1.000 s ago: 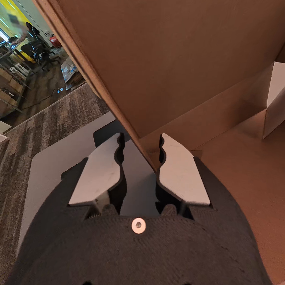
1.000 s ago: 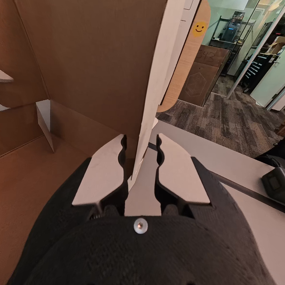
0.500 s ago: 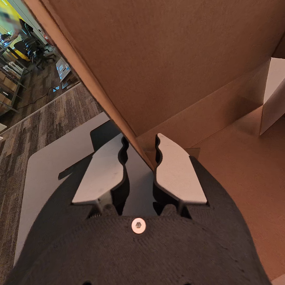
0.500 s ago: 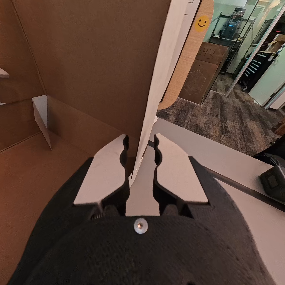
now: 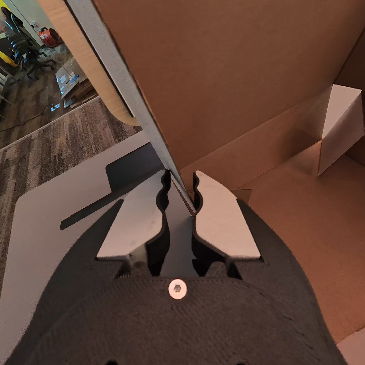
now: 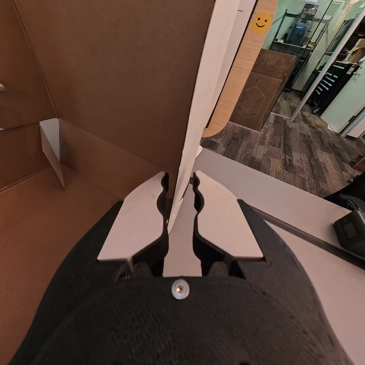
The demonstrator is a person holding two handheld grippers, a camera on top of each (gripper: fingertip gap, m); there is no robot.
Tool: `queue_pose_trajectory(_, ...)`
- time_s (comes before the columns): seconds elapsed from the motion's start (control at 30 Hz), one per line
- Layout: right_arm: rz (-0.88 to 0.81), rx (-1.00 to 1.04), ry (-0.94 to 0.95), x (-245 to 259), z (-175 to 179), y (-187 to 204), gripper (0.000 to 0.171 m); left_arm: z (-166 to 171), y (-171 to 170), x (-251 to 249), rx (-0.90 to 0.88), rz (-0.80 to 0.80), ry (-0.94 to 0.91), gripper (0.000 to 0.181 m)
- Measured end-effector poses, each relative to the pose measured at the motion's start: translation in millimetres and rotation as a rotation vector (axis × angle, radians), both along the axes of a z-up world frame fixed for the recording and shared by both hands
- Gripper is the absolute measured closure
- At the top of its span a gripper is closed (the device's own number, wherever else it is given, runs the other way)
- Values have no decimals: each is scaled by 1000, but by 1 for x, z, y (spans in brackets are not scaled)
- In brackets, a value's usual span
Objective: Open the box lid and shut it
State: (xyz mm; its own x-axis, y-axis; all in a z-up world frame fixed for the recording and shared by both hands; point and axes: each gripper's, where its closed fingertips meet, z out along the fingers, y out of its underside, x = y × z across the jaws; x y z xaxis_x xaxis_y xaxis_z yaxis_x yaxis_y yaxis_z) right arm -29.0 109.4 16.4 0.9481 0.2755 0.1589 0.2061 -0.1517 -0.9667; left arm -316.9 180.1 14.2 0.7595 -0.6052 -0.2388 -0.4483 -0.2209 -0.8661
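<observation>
We held the lid (image 5: 227,79) upright between both parted grippers — left (image 5: 180,194), right (image 6: 180,194), neither clamped — needing matched, even pressure.

Both the left gripper (image 5: 181,175) and right gripper (image 6: 180,175) look identical: textured black printed bodies, pale flat fingers (image 5: 138,217) with wavy black inner edges, one silver hex screw (image 6: 180,290) each.
</observation>
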Motion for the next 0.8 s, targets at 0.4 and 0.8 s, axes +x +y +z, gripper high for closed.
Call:
queue_pose_trajectory(0.4,9,-12,-19,1,-3,1,163,0,-1,-9,-28,-5,16,166)
queue_pose_trajectory(0.8,18,-32,53,17,-2,1,168,5,-2,-29,-72,-35,-19,176)
